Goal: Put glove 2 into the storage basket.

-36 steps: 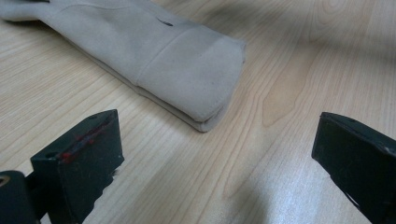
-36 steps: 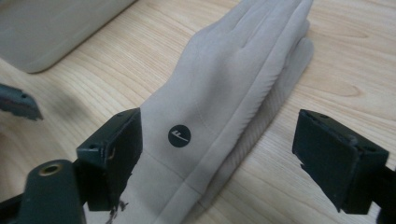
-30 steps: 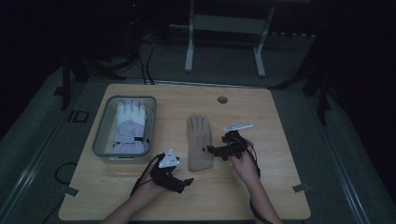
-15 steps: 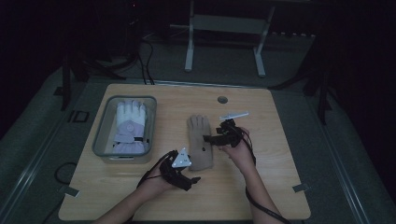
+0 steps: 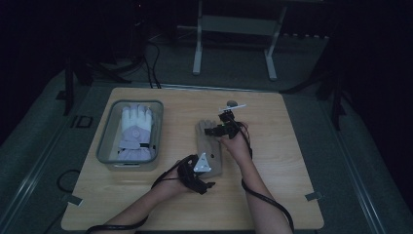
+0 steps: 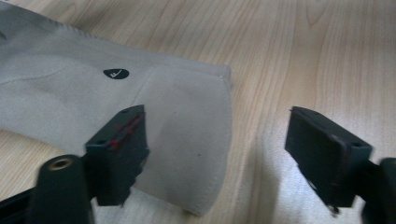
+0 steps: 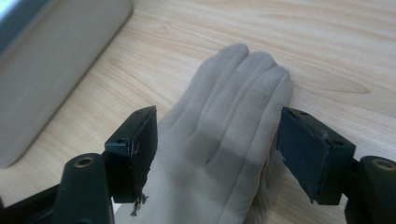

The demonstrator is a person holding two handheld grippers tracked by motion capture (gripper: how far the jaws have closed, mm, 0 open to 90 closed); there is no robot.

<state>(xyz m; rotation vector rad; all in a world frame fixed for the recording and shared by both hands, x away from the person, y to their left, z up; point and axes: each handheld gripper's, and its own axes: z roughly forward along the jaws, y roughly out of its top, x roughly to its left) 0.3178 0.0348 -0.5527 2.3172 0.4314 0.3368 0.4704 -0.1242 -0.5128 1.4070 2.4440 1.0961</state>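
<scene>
While both hands sit over the middle of the wooden table (image 5: 292, 161), the beige glove (image 5: 207, 141) lies flat on it, fingers pointing away from the person, cuff toward them. It's just right of the grey bin (image 5: 104, 146), apart from it, and that bin has a white glove (image 5: 136, 131) lying inside.

Left gripper (image 5: 198, 183) is down at the cuff end. From the left gripper view, its jaws have just been closing in, but they're not clamped on anything yet: one jaw hovers over the cuff fabric (image 6: 187, 140) near the little black logo tag (image 6: 115, 73), and the other is out over bare wood past the glove's edge. So the cuff corner sits between them with a clear gap on the right side. Released, basically.

Right gripper (image 5: 219, 129) is up at the finger end. In the right gripper view the glove's fingers (image 7: 233, 93) run straight up between the two black jaws, and those jaws have also just been closing. Left jaw looks right up against the glove's side, the right one is just off the other edge. I don't see the pads actually squeezing the fabric, so I'd call it not gripping yet, straddling the glove. The bin's rounded corner (image 7: 56, 70) shows at the upper left of that view.

Cables trail from both grippers back along the forearms.
</scene>
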